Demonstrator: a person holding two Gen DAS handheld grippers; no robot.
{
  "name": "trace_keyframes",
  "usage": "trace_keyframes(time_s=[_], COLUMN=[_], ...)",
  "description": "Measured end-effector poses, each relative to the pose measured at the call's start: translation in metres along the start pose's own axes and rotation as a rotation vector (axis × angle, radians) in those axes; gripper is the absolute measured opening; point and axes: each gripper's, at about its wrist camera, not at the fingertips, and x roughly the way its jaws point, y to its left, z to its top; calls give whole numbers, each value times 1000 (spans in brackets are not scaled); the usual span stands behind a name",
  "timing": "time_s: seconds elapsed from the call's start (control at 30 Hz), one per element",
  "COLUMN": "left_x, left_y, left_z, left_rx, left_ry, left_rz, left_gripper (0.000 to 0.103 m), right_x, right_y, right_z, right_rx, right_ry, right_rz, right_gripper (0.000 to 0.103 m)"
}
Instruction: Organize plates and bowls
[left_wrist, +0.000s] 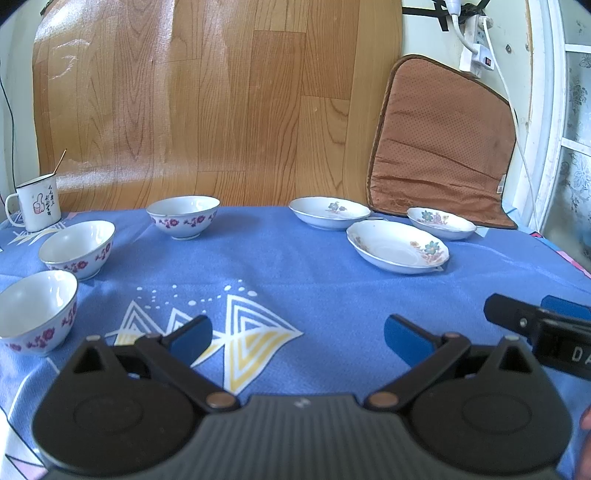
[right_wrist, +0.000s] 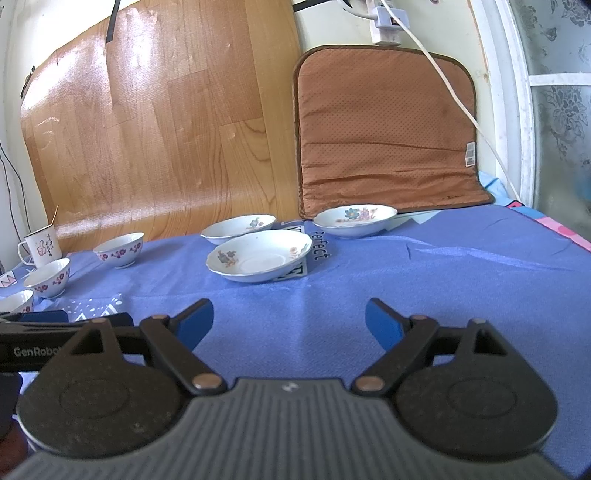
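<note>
Blue pads on my left gripper (left_wrist: 297, 338) and right gripper (right_wrist: 290, 321) stand spread wide, nothing between them, both low over the blue cloth (left_wrist: 295, 266). Beyond the left one stand three bowls (left_wrist: 77, 248), all upright, mouths up. Further right lie three shallow plates (right_wrist: 258, 255), flat, close together but unstacked. They are round, so I see no long axis. I judge them glazed ceramic: stiff, slippery, breakable. I would pinch across a rim.

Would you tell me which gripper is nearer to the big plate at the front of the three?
Right. The right gripper faces the big plate almost straight ahead across bare cloth; the left gripper sits further left, with the plate off to its right.
</note>
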Motion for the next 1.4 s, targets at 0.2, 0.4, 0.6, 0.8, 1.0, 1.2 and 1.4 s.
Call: trace_keyframes(time_s=[0.2,0.4,0.6,0.8,1.0,1.2,1.4], left_x=[0,0,0,-1,-2,-2,-2], left_y=[0,1,3,3,4,4,5], left_z=[0,-1,-1,-1,-1,-1,-1], left_rx=[-4,-10,-12,-12,-12,-13,-18], left_ry=[-1,-1,-5,-4,-8,-10,-10], left_rz=[3,5,3,6,7,4,1], left_gripper=[103,103,103,103,103,103,103], right_x=[0,0,0,-1,-1,-1,-1], right_y=[-1,0,0,0,0,0,-1], right_z=[1,0,0,1,1,1,1], right_rx=[1,4,8,11,11,11,12], right_ry=[0,-2,1,1,2,2,2], right_rz=[1,2,5,7,8,7,8], right_gripper=[90,88,84,83,83,83,82])
